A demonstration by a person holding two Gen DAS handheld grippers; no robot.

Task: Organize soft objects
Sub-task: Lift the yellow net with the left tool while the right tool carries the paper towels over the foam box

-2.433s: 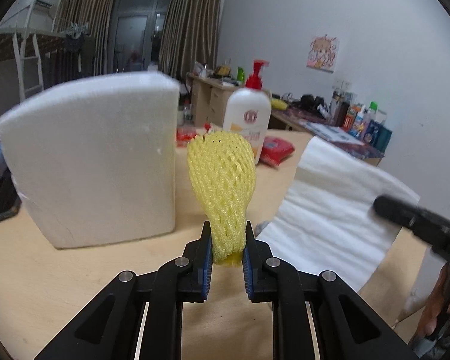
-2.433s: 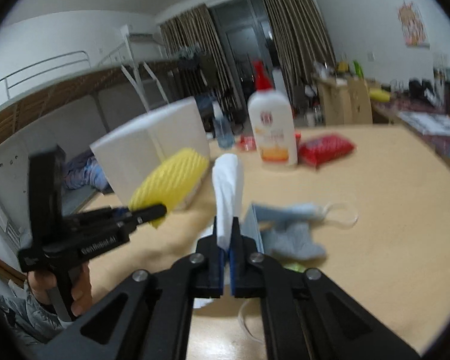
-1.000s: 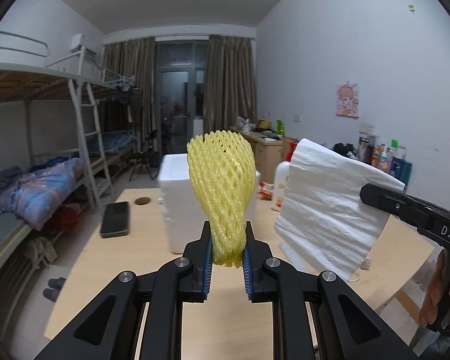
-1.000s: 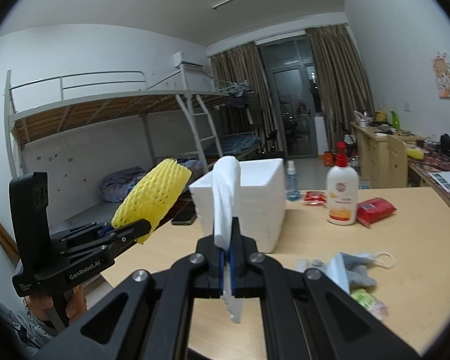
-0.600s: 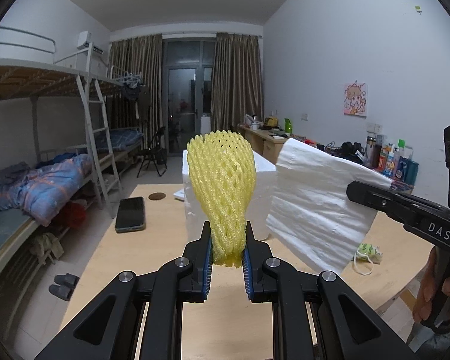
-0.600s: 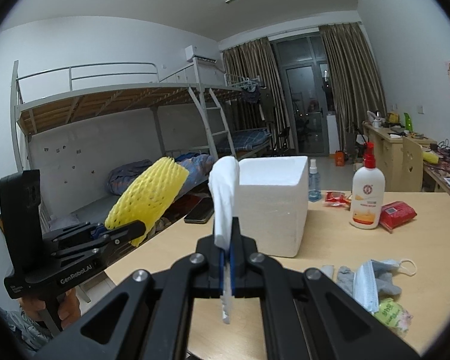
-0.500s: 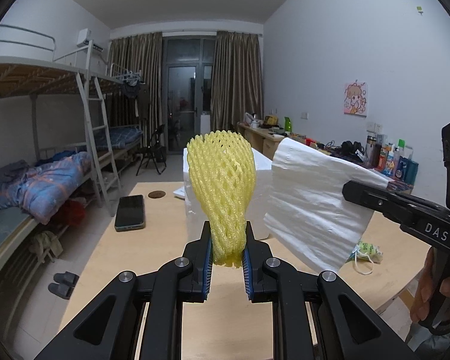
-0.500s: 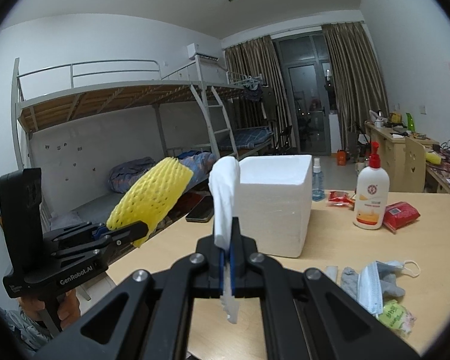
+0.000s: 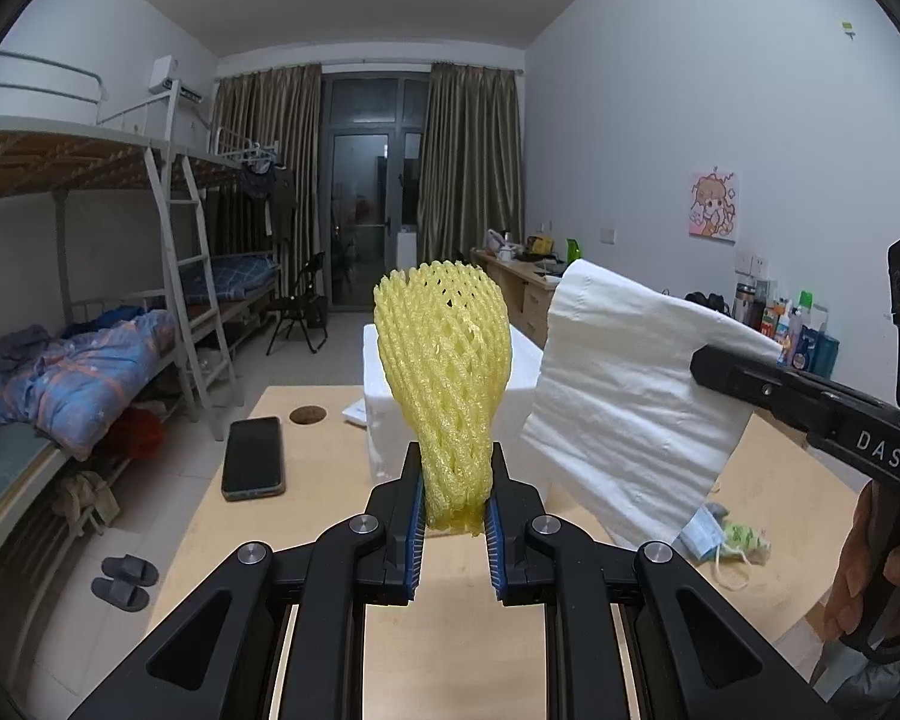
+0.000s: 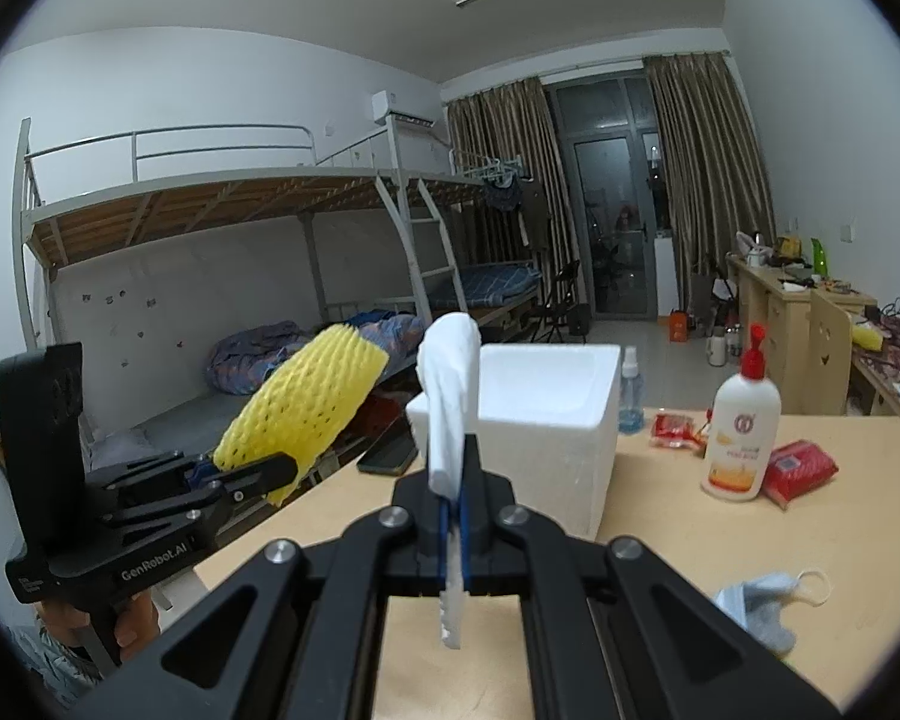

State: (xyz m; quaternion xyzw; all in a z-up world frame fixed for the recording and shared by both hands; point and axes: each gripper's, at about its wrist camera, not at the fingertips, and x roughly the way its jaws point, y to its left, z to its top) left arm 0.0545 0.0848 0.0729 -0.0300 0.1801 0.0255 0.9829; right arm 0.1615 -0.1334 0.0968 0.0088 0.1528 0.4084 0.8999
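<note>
Yellow foam net [image 9: 444,384] clamped upright in left gripper [image 9: 453,519]; white tissue sheet [image 10: 450,396] pinched in right gripper [image 10: 455,510], both above wooden table [image 9: 330,492].

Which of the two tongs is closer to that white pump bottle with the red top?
The right. The right tongs, gripping white paper, sit nearer the pump bottle; the left tongs are farther left.

Yellow foam net [image 9: 444,384] upright in tongs, white tissue [image 9: 636,402] held alongside
</note>
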